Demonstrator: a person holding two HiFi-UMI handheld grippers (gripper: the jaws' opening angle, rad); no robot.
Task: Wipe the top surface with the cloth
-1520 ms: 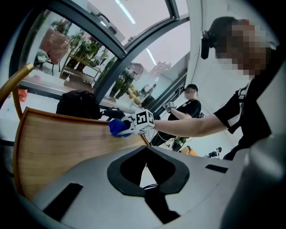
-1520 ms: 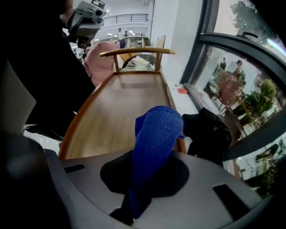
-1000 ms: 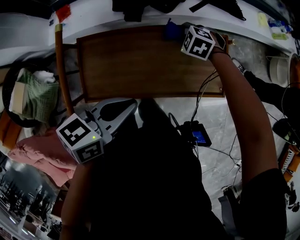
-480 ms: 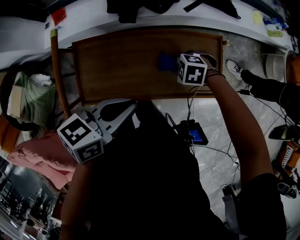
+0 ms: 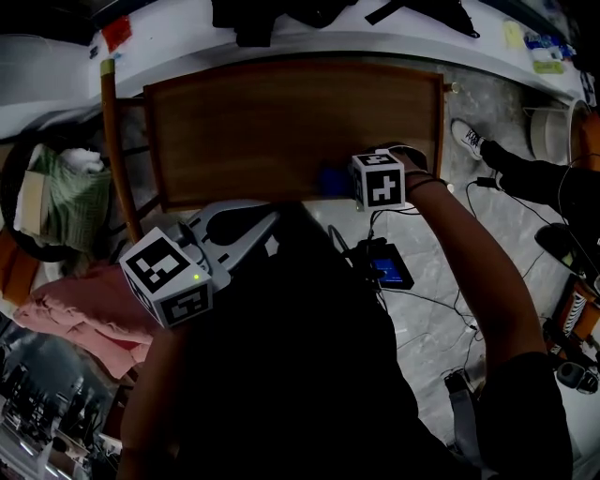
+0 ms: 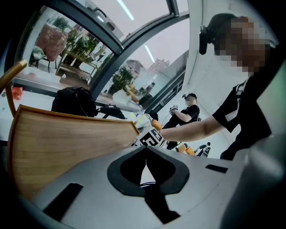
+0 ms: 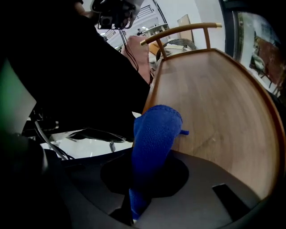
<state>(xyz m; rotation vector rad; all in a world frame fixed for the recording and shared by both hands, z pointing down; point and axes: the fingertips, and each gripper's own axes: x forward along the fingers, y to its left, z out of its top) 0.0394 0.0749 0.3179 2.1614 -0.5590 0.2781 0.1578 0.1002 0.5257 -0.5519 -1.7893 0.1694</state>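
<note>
The brown wooden top (image 5: 272, 122) fills the middle of the head view. My right gripper (image 5: 347, 181) is at the top's near edge, right of centre, shut on a blue cloth (image 5: 333, 180) that presses on the wood. In the right gripper view the blue cloth (image 7: 154, 138) bulges out between the jaws of the right gripper (image 7: 149, 163) onto the wooden top (image 7: 219, 103). My left gripper (image 5: 236, 225) hangs off the near edge, apart from the wood, jaws shut and empty. In its own view the left gripper (image 6: 145, 152) points across the wooden top (image 6: 58, 138).
A wooden chair back (image 5: 114, 141) stands by the top's left end, beside a basket with green cloth (image 5: 66, 187) and a pink cloth (image 5: 84, 319). Black bags (image 5: 272, 19) lie on the white counter behind. Cables and a small blue-screen device (image 5: 389, 272) lie on the floor.
My right gripper has dragged the blue cloth from the far right corner across the wood to the near edge. The left gripper has stayed where it was.
</note>
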